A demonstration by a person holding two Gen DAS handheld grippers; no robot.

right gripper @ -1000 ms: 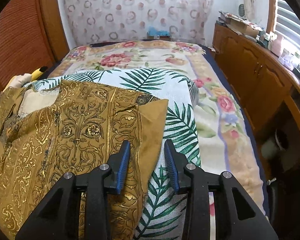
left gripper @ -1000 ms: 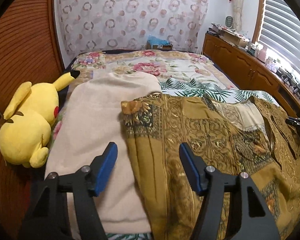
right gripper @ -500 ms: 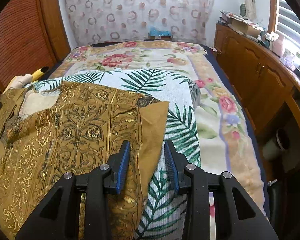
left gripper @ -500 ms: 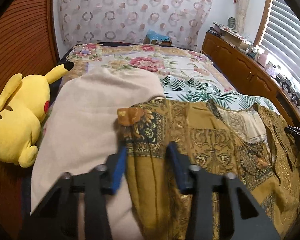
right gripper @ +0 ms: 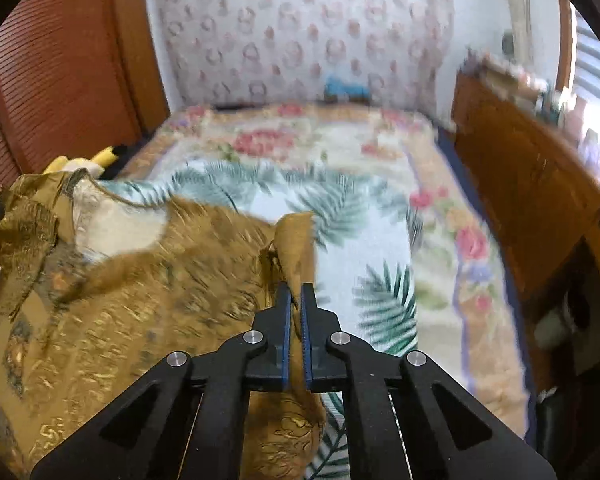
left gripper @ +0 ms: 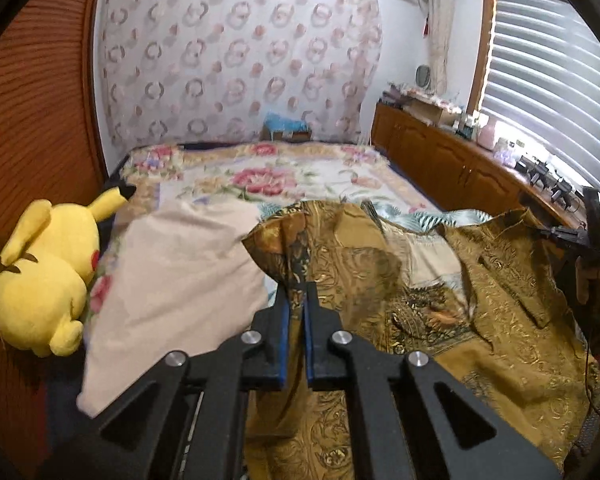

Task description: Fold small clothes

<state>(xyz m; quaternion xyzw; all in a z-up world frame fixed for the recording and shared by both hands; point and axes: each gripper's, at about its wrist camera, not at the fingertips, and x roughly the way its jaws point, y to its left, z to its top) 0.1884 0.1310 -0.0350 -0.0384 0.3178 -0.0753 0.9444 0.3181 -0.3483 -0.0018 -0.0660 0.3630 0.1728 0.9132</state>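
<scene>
While the left tongs (left gripper: 297, 296) pinch a bunched fold of the mustard-gold brocade garment (left gripper: 440, 320) at lower centre, the right tongs (right gripper: 295, 294) clamp its plain ochre corner. Its stiff, scroll-patterned cloth lies rumpled on the bed (left gripper: 292, 172), over a palm-leaf sheet (right gripper: 364, 264), beside a smooth beige pillow (left gripper: 180, 280) and a yellow plush toy (left gripper: 44, 276) at left.

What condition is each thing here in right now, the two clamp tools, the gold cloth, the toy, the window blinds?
Left hand-held gripper: shut on the gold garment's left edge.
Right hand-held gripper: shut on its right edge.
Gold patterned garment: pinched at both sides, edges raised, middle rumpled on the bed.
Beige cloth: spread flat beside the garment.
Yellow plush toy: lying on its side.
Window blinds: lowered, slats letting light through.
</scene>
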